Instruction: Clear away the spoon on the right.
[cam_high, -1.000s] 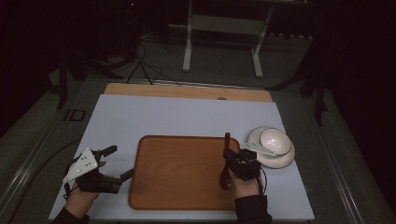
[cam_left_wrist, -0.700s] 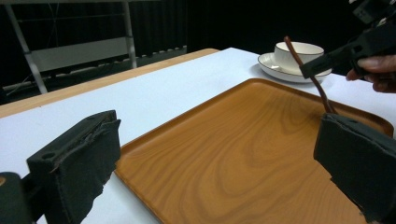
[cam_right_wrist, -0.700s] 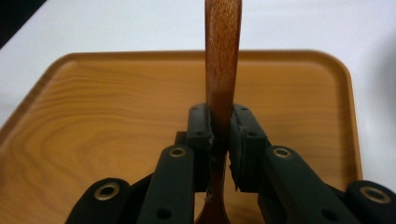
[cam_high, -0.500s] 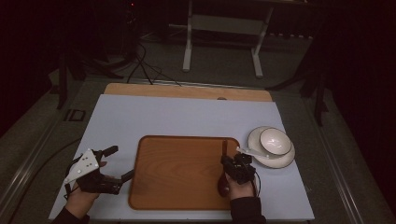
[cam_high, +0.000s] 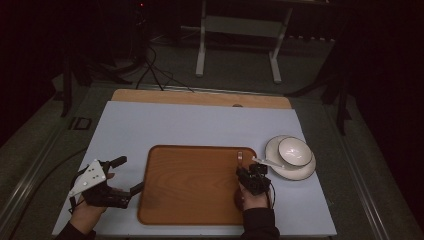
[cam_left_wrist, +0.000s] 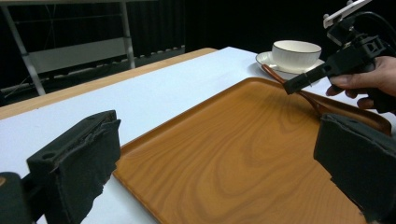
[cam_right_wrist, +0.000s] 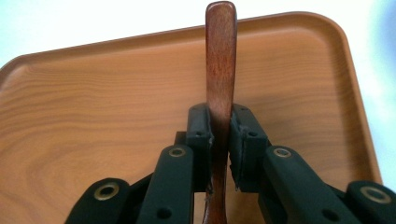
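Note:
A dark wooden spoon (cam_right_wrist: 220, 60) is clamped by its handle between the pads of my right gripper (cam_right_wrist: 220, 140), handle end pointing away over the wooden tray (cam_right_wrist: 93, 102). From above, that gripper (cam_high: 242, 169) hangs over the tray's (cam_high: 195, 185) right side, with the spoon's tip (cam_high: 239, 157) poking forward. My left gripper (cam_high: 129, 174) sits at the tray's left edge, jaws wide apart with nothing between them. In the left gripper view its pads (cam_left_wrist: 74, 163) frame the tray (cam_left_wrist: 233, 154), and the right gripper (cam_left_wrist: 327, 70) holds the spoon (cam_left_wrist: 314, 100) tilted down towards the tray.
A white cup on a saucer (cam_high: 292, 152) stands just right of the tray, close to my right hand; the cup (cam_left_wrist: 295, 53) also appears beyond the tray. The pale blue tabletop (cam_high: 200, 125) stretches behind the tray. A metal stand (cam_high: 235, 45) is on the dark floor beyond.
My right gripper has drawn back towards the near edge with the spoon still in it, lower over the tray. The left gripper has stayed put.

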